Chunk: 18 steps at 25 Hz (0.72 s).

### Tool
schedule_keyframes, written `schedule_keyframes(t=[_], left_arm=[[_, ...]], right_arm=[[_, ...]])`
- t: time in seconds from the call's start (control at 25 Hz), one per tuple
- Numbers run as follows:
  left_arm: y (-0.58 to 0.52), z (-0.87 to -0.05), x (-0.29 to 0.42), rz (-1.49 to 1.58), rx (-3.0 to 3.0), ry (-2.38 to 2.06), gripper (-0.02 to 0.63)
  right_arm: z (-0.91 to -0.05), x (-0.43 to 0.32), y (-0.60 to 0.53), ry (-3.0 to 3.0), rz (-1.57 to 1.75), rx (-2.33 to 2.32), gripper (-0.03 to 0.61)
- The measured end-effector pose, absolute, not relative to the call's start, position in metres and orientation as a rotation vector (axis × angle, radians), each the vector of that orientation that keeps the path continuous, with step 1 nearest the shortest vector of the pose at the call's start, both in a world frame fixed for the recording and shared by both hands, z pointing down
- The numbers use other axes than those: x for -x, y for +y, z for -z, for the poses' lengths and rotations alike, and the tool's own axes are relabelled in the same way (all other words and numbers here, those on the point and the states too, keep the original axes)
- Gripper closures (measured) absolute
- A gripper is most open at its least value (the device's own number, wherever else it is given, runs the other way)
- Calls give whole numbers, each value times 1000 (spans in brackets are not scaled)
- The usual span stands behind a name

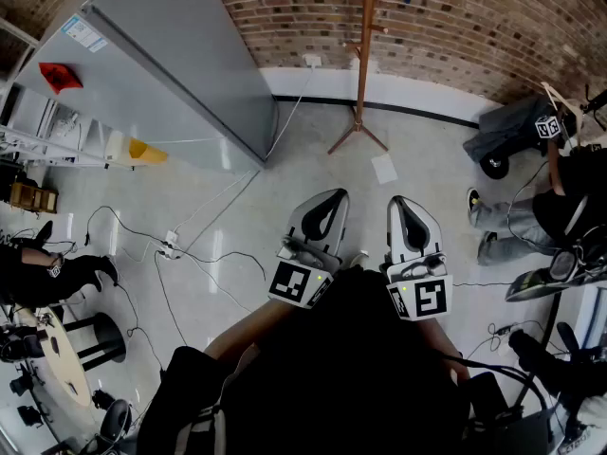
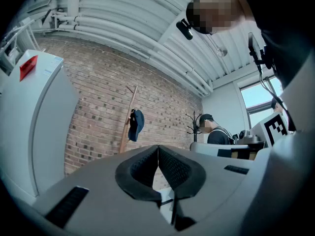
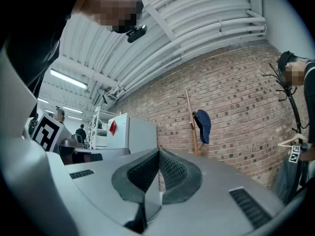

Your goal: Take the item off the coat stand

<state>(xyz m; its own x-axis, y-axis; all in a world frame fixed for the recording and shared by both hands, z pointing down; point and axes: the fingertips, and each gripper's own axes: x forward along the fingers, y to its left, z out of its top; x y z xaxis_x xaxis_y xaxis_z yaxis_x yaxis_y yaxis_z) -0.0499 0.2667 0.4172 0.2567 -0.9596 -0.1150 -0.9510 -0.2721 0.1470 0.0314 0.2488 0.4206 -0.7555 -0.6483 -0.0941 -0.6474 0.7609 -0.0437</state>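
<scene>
Approach step, nothing grasped yet. The left hand-held gripper [image 1: 330,197] and the right hand-held gripper [image 1: 399,204] are held side by side, roughly level, pointing toward the brick wall [image 1: 493,27].

Left hand-held gripper [image 2: 158,152]: jaws together, pads touching, nothing between them. Right hand-held gripper [image 3: 158,157]: the same, jaws closed and empty.

The coat stand [image 1: 364,60] is straight ahead of both, well apart and out of reach, with open floor [image 1: 285,197] in between. The item is a dark blue cap [image 2: 136,123]. It hangs on an upper peg of the wooden pole, above jaw level, ahead and slightly left of the left hand-held gripper. From the right hand-held gripper the cap [image 3: 203,126] is ahead and to the right, hanging beside the pole [image 3: 191,124].

Next move, judged: walk in to the stand, raise one hand-held gripper to cap height and open its jaws. Close on the cap's brim or crown, then lift up and off the peg. Either one looks usable, and I can't tell which peg hook holds the cap.
</scene>
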Motion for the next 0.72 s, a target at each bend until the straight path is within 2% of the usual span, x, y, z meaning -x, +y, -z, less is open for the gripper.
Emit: schedule_keyframes(t=[0.36,0.72], left_arm=[[268,-413,21,404,-2482,-1874,595],[265,-442,16,340,-2373,-1906,595]], right_arm=[[-429,-57,241,2876,65,1007,560],[-450,-67,230,2921,87,1023,560]])
